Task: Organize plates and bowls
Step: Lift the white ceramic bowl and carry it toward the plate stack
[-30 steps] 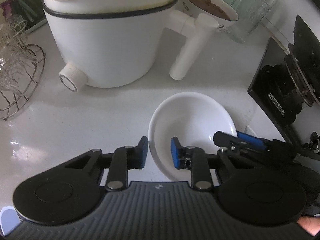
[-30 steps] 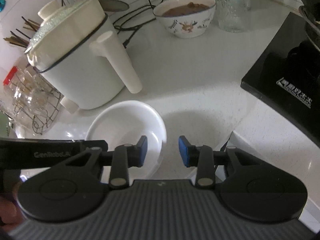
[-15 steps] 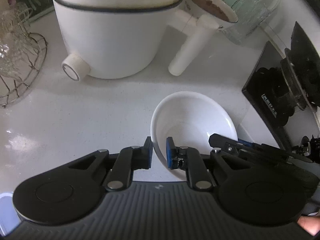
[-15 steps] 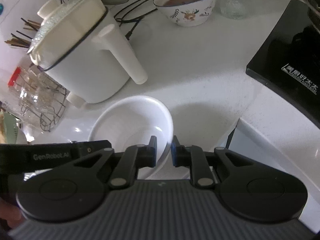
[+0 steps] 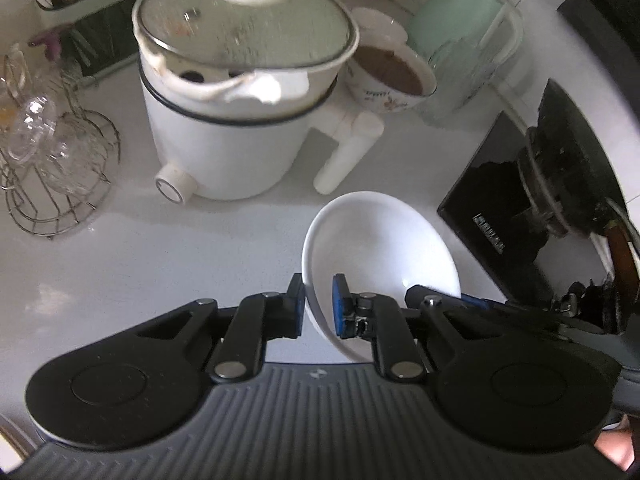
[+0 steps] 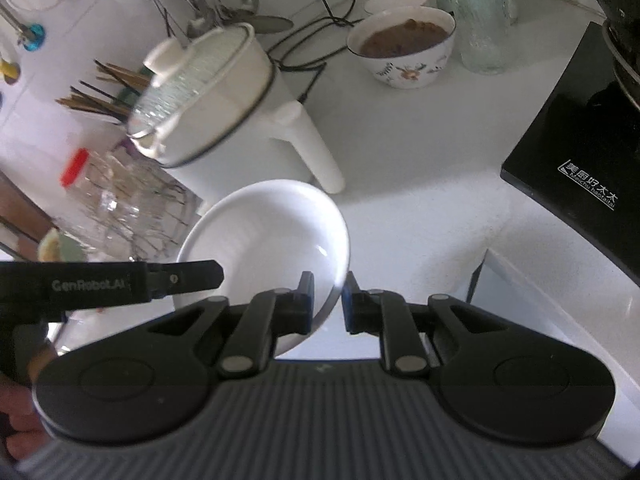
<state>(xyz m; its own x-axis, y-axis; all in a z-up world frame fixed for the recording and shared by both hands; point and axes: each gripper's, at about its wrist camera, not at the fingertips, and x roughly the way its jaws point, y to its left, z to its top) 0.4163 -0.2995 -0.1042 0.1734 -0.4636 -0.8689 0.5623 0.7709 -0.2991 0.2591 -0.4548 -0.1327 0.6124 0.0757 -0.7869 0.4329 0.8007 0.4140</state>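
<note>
Left wrist view: I see the white bowl [image 5: 380,248] pinched at its near rim by my left gripper [image 5: 318,306], one blue pad inside the bowl, the other outside, both pressed on the wall. The bowl sits tilted above the white counter [image 5: 160,248], clear of it. On the bowl's far side my right gripper [image 6: 328,300] is clamped on the opposite rim the same way, so the bowl hangs between the two claws; the right wrist view confirms both pads tight on the rim.

Around it: a white electric pot [image 5: 240,120] with a glass lid stands behind the bowl, its handle pointing toward the bowl. A patterned bowl of brown food [image 6: 402,46] is further back. A wire rack of glasses [image 5: 52,160] stands left; a black stove [image 6: 580,168] lies to the right.
</note>
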